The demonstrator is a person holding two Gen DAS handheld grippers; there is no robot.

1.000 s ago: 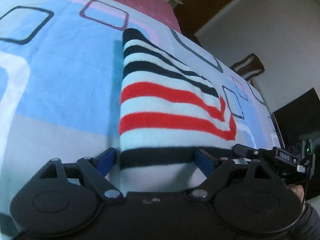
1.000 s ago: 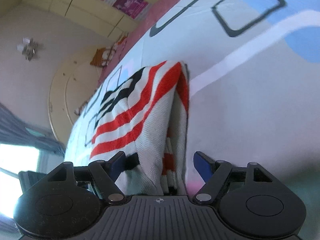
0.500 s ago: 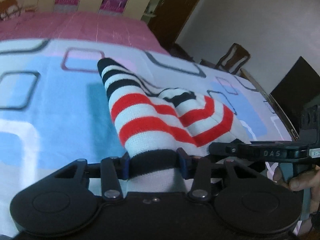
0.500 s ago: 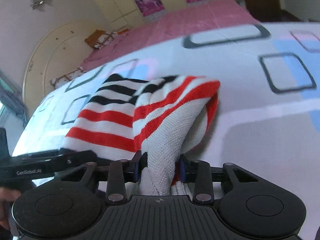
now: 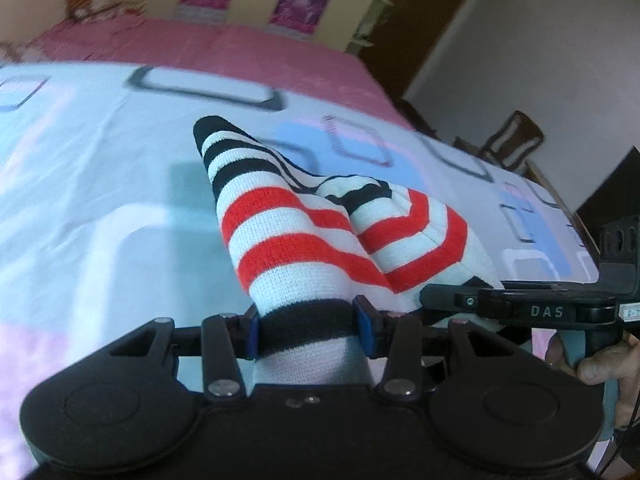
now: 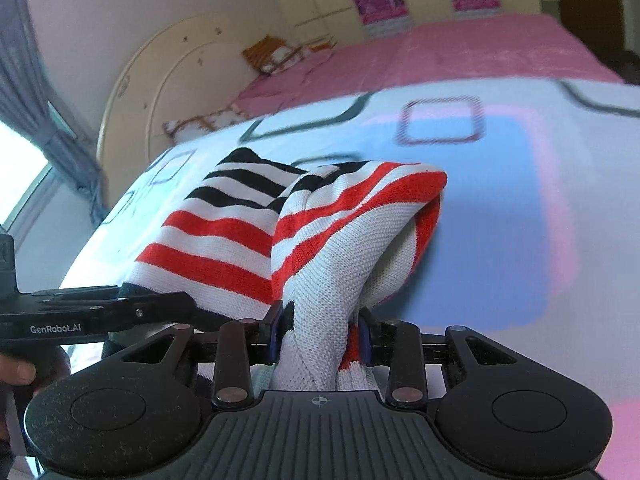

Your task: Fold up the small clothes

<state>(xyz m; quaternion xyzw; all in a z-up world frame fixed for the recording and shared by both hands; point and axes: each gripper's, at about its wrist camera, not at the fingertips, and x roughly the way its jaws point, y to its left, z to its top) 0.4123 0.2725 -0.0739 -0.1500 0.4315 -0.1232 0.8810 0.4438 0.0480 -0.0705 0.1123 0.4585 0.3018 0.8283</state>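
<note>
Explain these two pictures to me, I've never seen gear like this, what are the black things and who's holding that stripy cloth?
No robot here: a person carries one hand-held gripper in each hand, each with a fisheye camera looking forward along its two fingers. One picture is from the left hand-held gripper, the other from the right hand-held gripper. Both are clamped shut on the near edge of a striped garment, knitted in white, red and black. Its near edge is lifted while the far part rests on a bedsheet printed with blue and pink rectangles. Each gripper also shows at the other picture's edge.
</note>
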